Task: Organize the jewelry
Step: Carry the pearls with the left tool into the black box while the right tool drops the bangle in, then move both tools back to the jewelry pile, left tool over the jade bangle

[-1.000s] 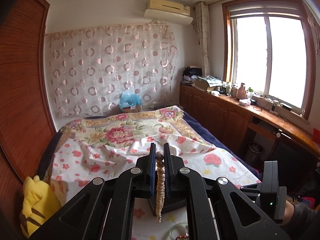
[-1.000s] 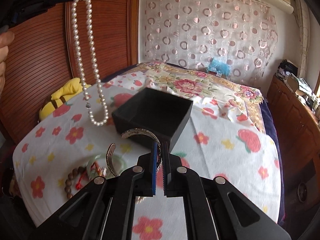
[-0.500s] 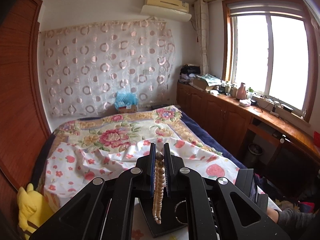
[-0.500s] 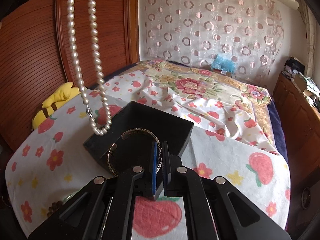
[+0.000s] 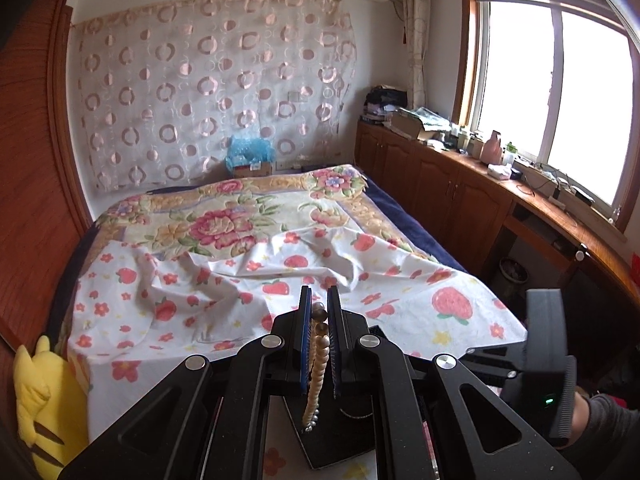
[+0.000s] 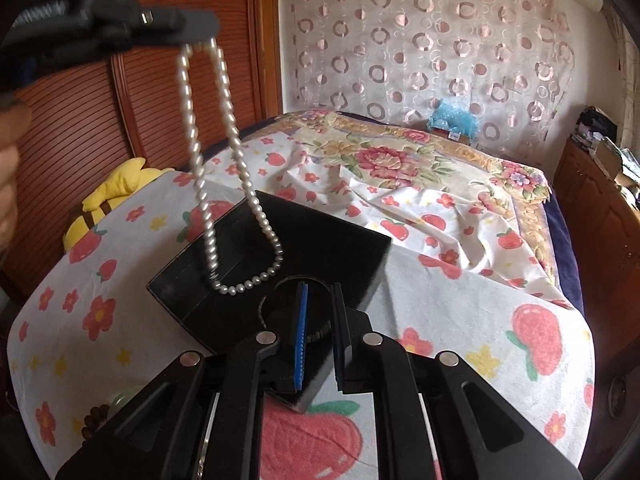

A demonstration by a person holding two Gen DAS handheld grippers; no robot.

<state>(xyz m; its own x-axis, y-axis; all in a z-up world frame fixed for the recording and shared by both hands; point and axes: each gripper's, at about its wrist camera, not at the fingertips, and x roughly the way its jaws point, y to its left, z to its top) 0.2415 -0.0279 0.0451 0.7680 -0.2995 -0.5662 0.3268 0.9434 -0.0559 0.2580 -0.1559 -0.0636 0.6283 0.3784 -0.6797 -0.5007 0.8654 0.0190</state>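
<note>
A white pearl necklace (image 6: 208, 216) hangs from my left gripper (image 6: 200, 36), which is shut on its top. Its lowest loop dangles inside an open black box (image 6: 340, 248) on the strawberry-print cloth. From the left wrist, the strand (image 5: 318, 368) runs down between the shut fingers of that gripper (image 5: 318, 308) into the box (image 5: 344, 432). My right gripper (image 6: 320, 292) hovers at the box's near corner with its jaws opening. A silver bangle (image 6: 316, 334) lies in the box behind the gap, and the pads are not pressing on it.
A yellow plush toy (image 6: 116, 188) lies at the bed's left edge by the wooden wardrobe (image 6: 80, 128). Bead bracelets (image 6: 96, 416) lie on the cloth at the lower left. Wooden cabinets (image 5: 460, 200) run under the window on the right.
The left gripper came down and across with the necklace, whose loop now hangs in the box. The right gripper's jaws have parted, leaving the bangle in the box.
</note>
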